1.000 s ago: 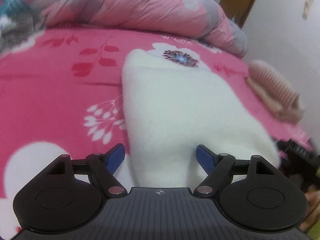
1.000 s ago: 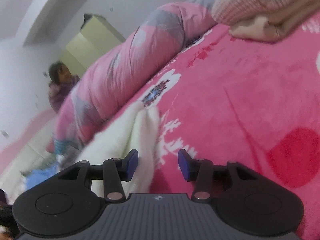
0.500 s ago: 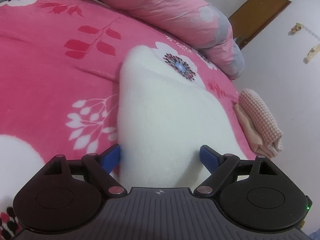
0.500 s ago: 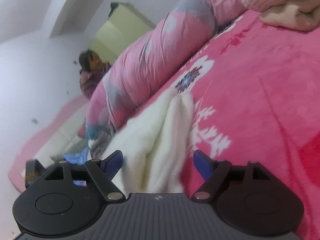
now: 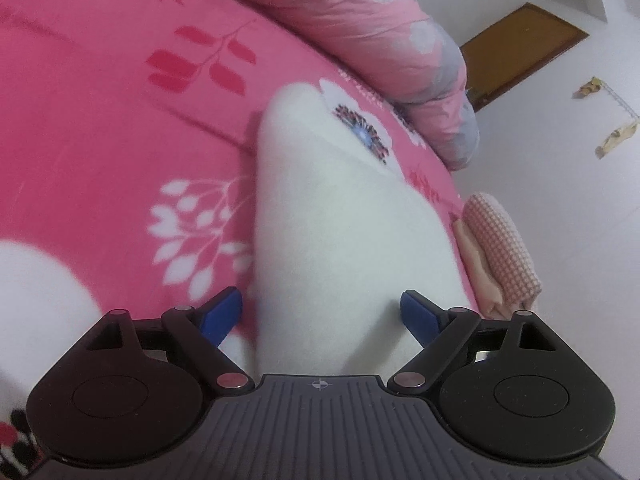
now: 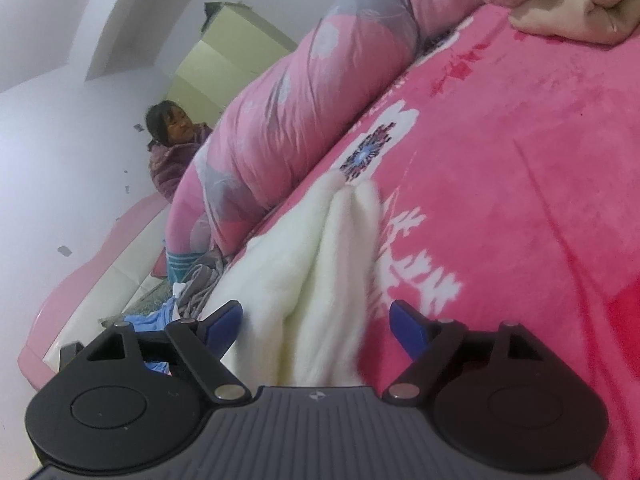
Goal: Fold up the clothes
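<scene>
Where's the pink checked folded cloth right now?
In the left wrist view, the pink checked cloth lies at the bed's right edge, atop a cream folded piece, just right of the white garment.

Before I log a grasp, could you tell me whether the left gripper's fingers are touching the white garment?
Cannot tell: in the left wrist view the open left gripper straddles the white garment, hiding any contact.

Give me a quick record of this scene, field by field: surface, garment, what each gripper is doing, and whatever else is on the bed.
surface: pink floral blanket
garment: white fleece, partly folded, lying on the blanket
left gripper: open, jaws either side of the fleece's near end
right gripper: open, over the fleece's near edge
folded stack: checked pink over beige, at the bed's edge
duvet: pink and grey, rolled along the far side
</scene>
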Tool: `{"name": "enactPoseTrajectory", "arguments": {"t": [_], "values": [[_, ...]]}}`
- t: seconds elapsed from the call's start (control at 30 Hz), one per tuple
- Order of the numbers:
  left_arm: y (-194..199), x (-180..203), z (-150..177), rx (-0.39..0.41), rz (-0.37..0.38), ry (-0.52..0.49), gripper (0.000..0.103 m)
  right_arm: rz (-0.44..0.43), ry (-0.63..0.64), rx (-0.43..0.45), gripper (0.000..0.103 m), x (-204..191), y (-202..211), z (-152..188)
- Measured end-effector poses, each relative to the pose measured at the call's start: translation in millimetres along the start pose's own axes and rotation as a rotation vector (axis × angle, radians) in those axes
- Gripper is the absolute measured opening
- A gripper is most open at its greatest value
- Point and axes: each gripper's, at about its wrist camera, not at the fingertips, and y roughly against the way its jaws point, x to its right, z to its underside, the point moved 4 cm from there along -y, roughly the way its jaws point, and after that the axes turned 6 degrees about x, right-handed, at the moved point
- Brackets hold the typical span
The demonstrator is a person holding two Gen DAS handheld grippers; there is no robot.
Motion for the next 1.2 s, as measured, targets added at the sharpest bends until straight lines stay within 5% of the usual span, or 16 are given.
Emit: {"name": "enactPoseTrajectory", "arguments": {"t": [0.27,0.43,0.9,1.2], "values": [[14,5,27,-0.053,0.075,-0.101,0.087,0.060,-0.081,-0.157,0.090,4,-27,-20],[16,0,28,-0.059,0.116,-0.089,0.087,0.013,-0.158,-0.274,0.090,6,-25,-17],[0,1,25,-0.089,0.157,-0.103,0.090,-0.033,-0.211,-0.415,0.096,-4,-92,-24],[-1,4,27,-0.091,0.121,-0.118,0.085,-0.049,-0.221,-0.417,0.069,6,-71,-17]]}}
